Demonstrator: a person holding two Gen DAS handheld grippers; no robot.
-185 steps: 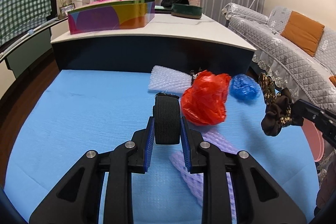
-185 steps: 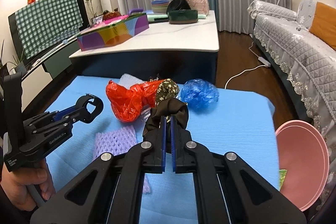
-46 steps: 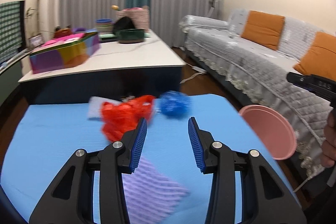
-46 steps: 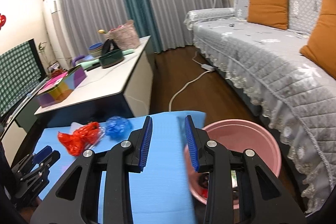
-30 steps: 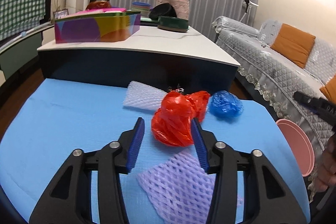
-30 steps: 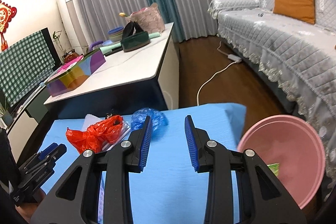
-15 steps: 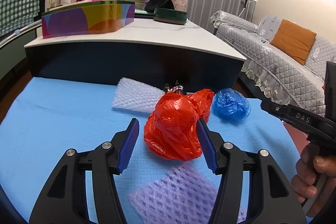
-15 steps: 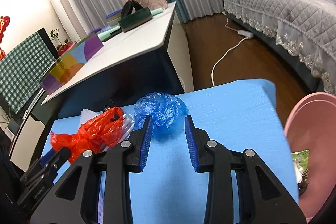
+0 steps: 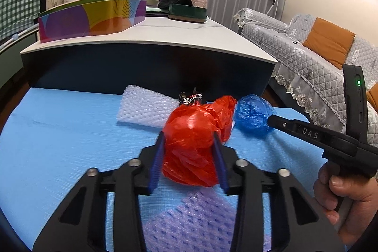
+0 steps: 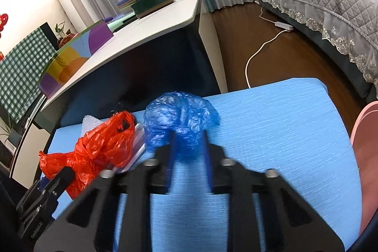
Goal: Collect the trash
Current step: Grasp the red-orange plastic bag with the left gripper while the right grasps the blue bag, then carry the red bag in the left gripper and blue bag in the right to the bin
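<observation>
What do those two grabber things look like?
Both are black plastic claws with silver screws and blue ridged pads on the fingers. The left gripper shows this clearly. The right gripper has white "DAS" lettering on its side, a green light, and a pistol-style handle.

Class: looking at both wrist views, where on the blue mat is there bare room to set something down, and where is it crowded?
Bare: the blue mat between the blue bag and pink basin; also left of the white foam net. Crowded: around the red bag and purple foam net.
</observation>
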